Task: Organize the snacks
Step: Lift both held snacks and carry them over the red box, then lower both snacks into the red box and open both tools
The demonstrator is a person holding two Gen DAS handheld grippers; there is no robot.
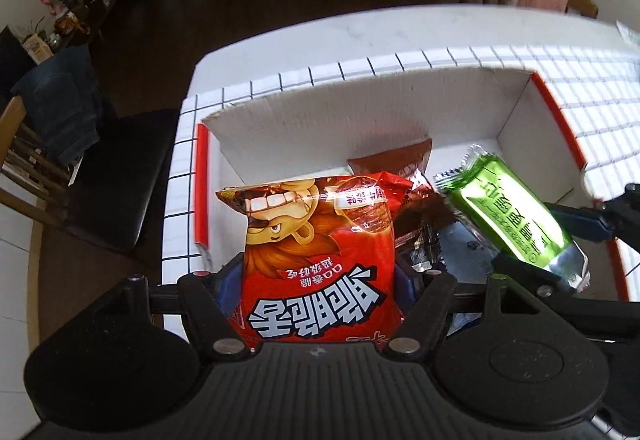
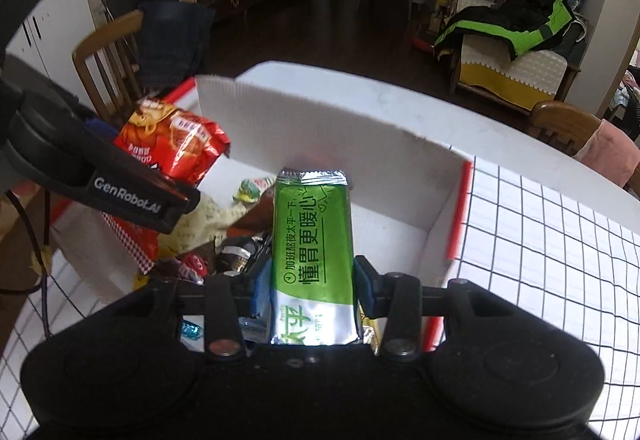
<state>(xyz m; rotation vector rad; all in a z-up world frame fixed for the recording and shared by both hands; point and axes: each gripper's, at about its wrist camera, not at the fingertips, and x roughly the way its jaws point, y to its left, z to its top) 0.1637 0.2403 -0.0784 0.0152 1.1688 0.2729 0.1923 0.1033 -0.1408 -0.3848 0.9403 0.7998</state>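
My left gripper (image 1: pixel 318 280) is shut on a red snack bag with a cartoon lion (image 1: pixel 320 260) and holds it above the white cardboard box (image 1: pixel 360 107). The red bag also shows in the right wrist view (image 2: pixel 172 147). My right gripper (image 2: pixel 312 288) is shut on a green biscuit packet (image 2: pixel 312 240), held over the box; the packet also shows at the right of the left wrist view (image 1: pixel 512 215). Several snacks lie in the box, among them a brown packet (image 1: pixel 396 159) and dark wrappers (image 2: pixel 240 252).
The box (image 2: pixel 320 127) has red-edged flaps (image 1: pixel 202 183) and stands on a white tablecloth with a black grid (image 2: pixel 560 232). Wooden chairs stand around the table, one on the left (image 1: pixel 48 167) and one at the far right (image 2: pixel 568 127). The left gripper's body (image 2: pixel 100 175) reaches in at the left.
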